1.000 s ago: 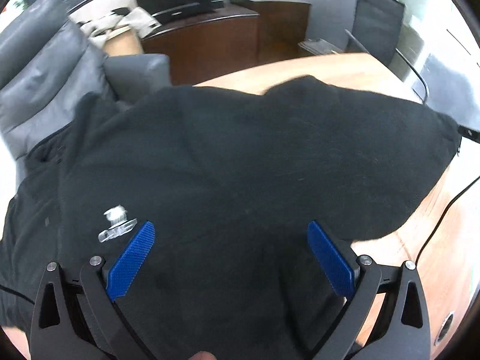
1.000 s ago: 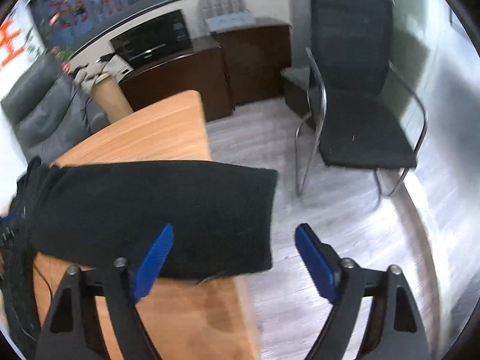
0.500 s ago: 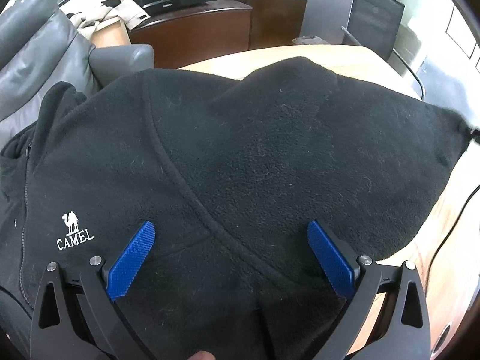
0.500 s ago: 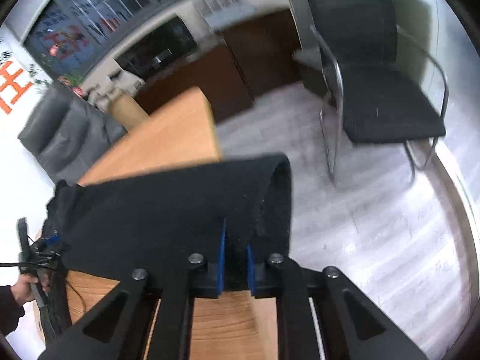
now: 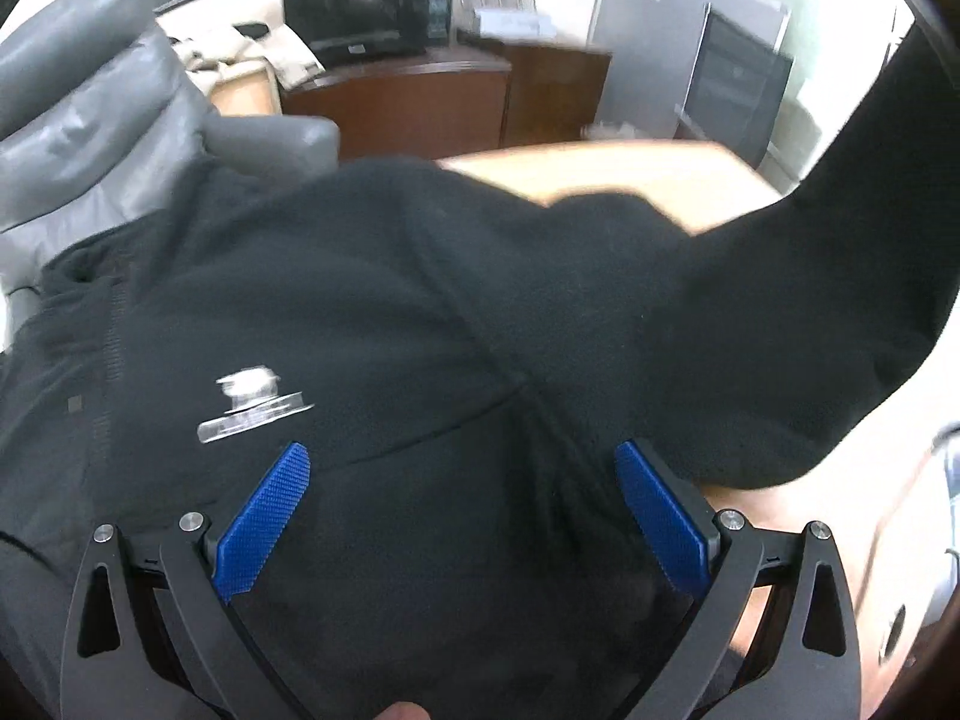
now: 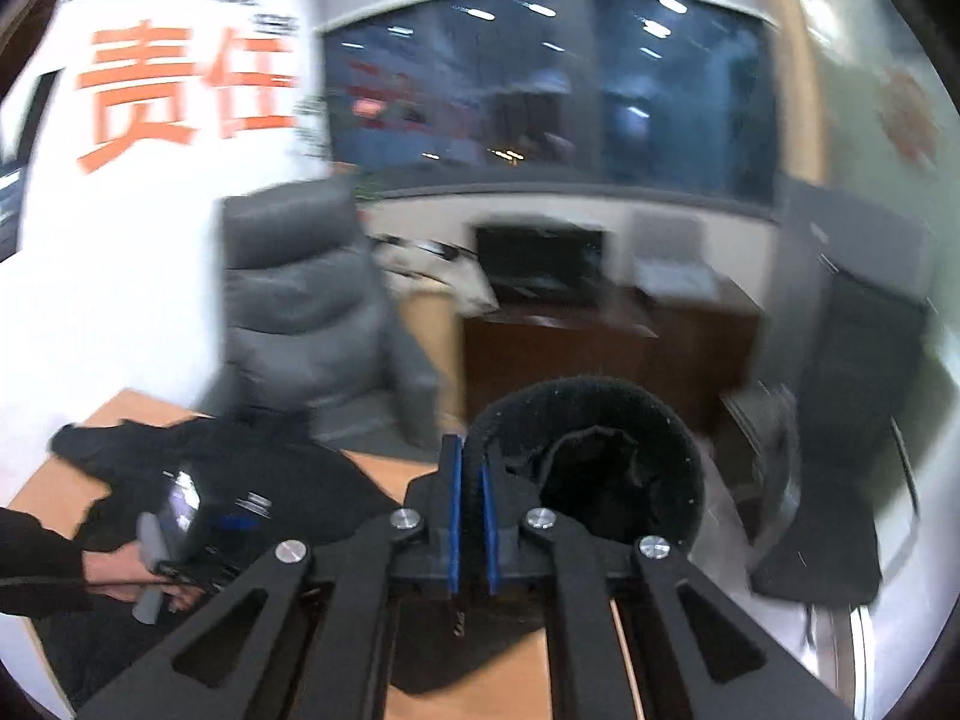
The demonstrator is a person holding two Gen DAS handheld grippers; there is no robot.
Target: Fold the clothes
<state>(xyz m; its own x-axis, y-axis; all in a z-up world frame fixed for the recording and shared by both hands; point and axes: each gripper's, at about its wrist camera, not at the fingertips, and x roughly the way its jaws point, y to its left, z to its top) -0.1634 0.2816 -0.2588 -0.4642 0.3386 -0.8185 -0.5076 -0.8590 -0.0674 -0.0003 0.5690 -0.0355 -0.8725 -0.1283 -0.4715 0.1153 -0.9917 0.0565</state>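
Observation:
A black fleece jacket (image 5: 372,312) with a white chest logo (image 5: 252,402) lies spread on the wooden table (image 5: 630,171). My left gripper (image 5: 462,510) is open, its blue pads hovering just above the jacket's chest. My right gripper (image 6: 471,510) is shut on the cuff of the jacket's sleeve (image 6: 600,456), whose round opening faces the camera. In the left wrist view the lifted sleeve (image 5: 840,276) rises from the shoulder up to the right edge. The jacket body (image 6: 228,468) lies low left in the right wrist view.
A grey padded armchair (image 5: 102,138) stands behind the table's far left. A dark wooden cabinet (image 5: 420,102) with a microwave (image 5: 366,15) is at the back. A black office chair (image 6: 858,420) stands to the right. The table edge and a cable (image 5: 948,480) lie at right.
My right gripper, shut on the sleeve cuff, has lifted it high and swung it left over the table. The left gripper has stayed open over the chest, drifting slightly.

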